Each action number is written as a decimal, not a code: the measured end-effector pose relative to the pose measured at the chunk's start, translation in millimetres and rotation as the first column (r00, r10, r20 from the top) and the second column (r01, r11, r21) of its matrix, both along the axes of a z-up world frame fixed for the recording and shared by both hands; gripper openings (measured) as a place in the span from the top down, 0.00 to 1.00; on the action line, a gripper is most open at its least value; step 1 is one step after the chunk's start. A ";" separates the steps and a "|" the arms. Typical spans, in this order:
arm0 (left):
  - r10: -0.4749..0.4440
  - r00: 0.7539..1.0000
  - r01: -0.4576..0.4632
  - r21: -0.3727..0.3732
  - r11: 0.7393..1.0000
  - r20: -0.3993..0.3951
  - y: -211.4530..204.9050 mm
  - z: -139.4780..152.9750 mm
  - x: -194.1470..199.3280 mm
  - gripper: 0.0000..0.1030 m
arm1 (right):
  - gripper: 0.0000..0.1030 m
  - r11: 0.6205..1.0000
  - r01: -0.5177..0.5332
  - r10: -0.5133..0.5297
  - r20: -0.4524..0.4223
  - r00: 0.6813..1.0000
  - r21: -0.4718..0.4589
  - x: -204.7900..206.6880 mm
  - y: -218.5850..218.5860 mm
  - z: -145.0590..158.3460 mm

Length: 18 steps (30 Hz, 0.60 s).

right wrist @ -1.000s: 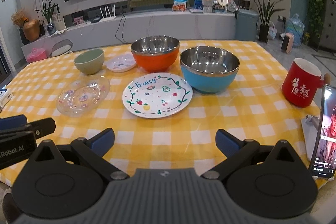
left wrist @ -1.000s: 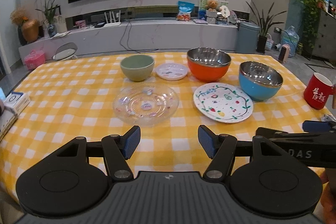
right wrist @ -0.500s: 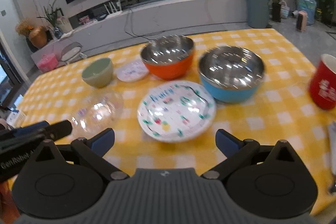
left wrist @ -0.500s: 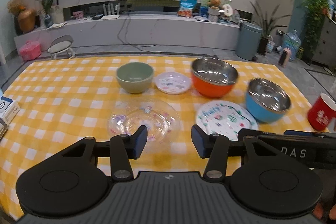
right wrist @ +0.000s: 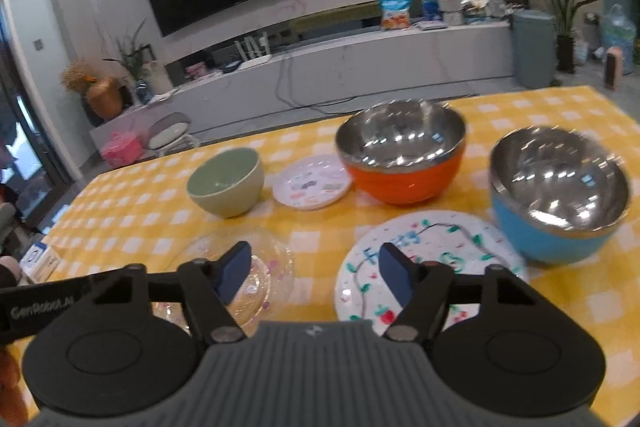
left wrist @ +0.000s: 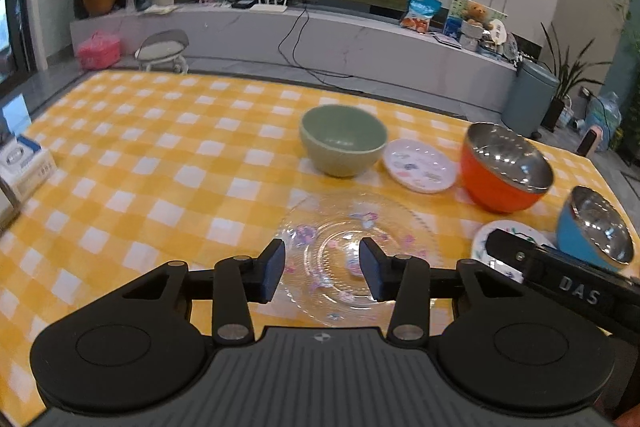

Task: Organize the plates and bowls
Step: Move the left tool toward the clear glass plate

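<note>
Bowls: 3, namely green bowl, orange bowl, blue bowl. Plates: 3, all near the orange bowl: small plate, glass plate, fruit plate.

My left gripper is matte black plastic: two round discs with shallow circular recesses flank a grey ribbed centre plate that carries a small round logo near its top edge. Slim black linkage arms run forward from silver pivot screws, with smaller screws further along. Each finger ends in a dark blue rectangular pad. My right gripper is built the same way, with the same grey ribbing, silver screws and blue pads. Seen from the left camera, its side bar bears white letters reading "DAS". Seen from the right camera, the left tool's bar reads "GenRobot.AI" in pale lettering.
</note>
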<state>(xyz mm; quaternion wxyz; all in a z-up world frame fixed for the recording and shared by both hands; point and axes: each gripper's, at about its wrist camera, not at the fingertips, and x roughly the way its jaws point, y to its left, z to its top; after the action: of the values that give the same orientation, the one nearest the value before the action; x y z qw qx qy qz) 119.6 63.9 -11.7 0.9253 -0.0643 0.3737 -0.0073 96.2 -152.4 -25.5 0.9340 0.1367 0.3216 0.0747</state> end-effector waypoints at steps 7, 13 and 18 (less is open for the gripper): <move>0.040 0.999 -0.040 -0.050 0.998 0.000 14.0 -22.5 10.7 0.50 | 0.58 0.999 -0.039 0.039 -0.013 0.999 0.005 13.7 0.9 -29.4; 0.076 0.997 -0.077 -0.075 0.994 -0.013 26.2 -38.5 21.1 0.54 | 0.67 0.992 -0.105 0.106 -0.007 0.994 0.065 22.4 7.9 -41.5; 0.076 0.997 -0.078 -0.100 0.992 -0.016 34.2 -48.3 24.9 0.58 | 0.71 0.989 -0.132 0.134 -0.020 0.991 0.073 29.3 17.5 -49.9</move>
<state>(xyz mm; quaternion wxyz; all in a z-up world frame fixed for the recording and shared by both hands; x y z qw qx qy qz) 144.5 98.1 -60.0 0.9182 -0.1254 0.3756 0.0099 125.6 -134.9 -75.4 0.9174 0.1491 0.3387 0.1466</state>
